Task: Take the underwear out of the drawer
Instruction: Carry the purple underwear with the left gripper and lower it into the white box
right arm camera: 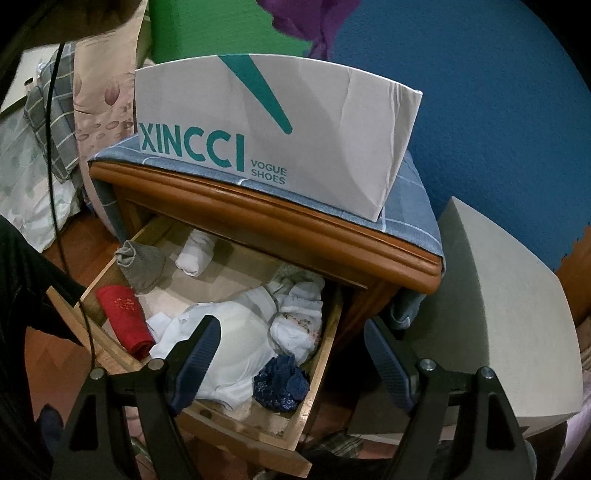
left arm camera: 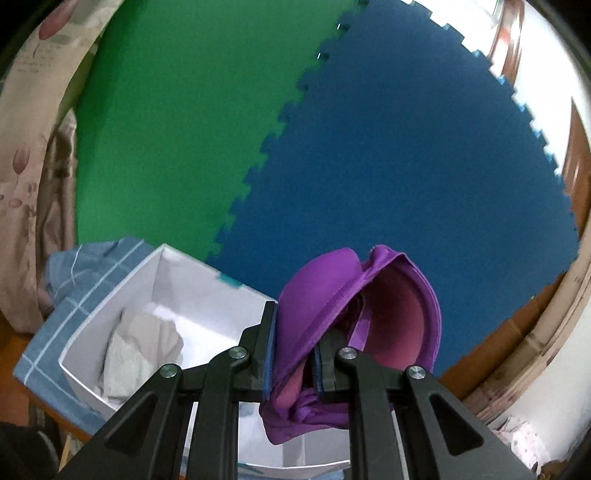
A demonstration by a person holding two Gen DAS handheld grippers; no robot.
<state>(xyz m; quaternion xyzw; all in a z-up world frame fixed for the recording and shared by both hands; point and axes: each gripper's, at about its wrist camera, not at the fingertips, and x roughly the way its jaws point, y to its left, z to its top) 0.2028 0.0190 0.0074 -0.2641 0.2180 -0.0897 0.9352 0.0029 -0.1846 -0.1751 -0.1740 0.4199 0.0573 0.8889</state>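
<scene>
My left gripper [left arm camera: 295, 332] is shut on a purple bra [left arm camera: 332, 295] and holds it above the open white shoe box [left arm camera: 207, 291], which has a pale garment [left arm camera: 136, 350] inside. The bra also shows at the top of the right wrist view [right arm camera: 306, 18], above the box [right arm camera: 332, 122]. My right gripper [right arm camera: 291, 354] is open and empty above the open wooden drawer [right arm camera: 321, 354]. The drawer holds a white bra [right arm camera: 236, 332], a red folded cloth [right arm camera: 125, 317], grey socks [right arm camera: 144, 266], a white roll [right arm camera: 195, 254] and a dark blue lace piece [right arm camera: 280, 384].
The box stands on a blue checked cloth [right arm camera: 410, 210] on the wooden nightstand [right arm camera: 280, 225]. Green [left arm camera: 177, 122] and blue [left arm camera: 424, 158] foam mats cover the wall behind. A grey block [right arm camera: 491, 317] stands to the right, a floral pillow [right arm camera: 103, 99] to the left.
</scene>
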